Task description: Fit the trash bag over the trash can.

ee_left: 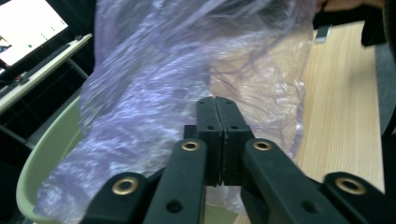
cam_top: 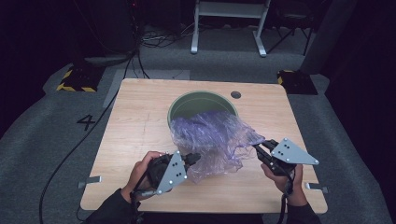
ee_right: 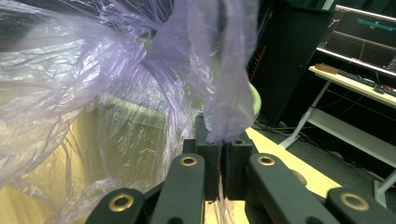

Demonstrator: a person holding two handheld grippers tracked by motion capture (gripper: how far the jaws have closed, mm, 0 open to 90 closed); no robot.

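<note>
A crumpled purple see-through plastic bag (cam_top: 210, 135) hangs over the near rim of a pale green round bin (cam_top: 187, 99) and is held above the wooden table (cam_top: 135, 130). My left gripper (cam_top: 197, 157) meets the bag's near left edge. In the left gripper view its jaws (ee_left: 216, 100) are pressed together with the film (ee_left: 154, 93) right at their tips. My right gripper (cam_top: 256, 147) is shut on the bag's right corner. In the right gripper view a twisted strip of film (ee_right: 224, 93) runs up out of its closed jaws (ee_right: 223, 140).
The bin's green rim (ee_left: 42, 158) lies left of the bag in the left gripper view and behind it (ee_right: 254, 100) in the right gripper view. A white frame stand (cam_top: 229, 28) and cables (cam_top: 93, 126) are on the floor. A desk with monitors (ee_right: 359, 79) stands beside the table.
</note>
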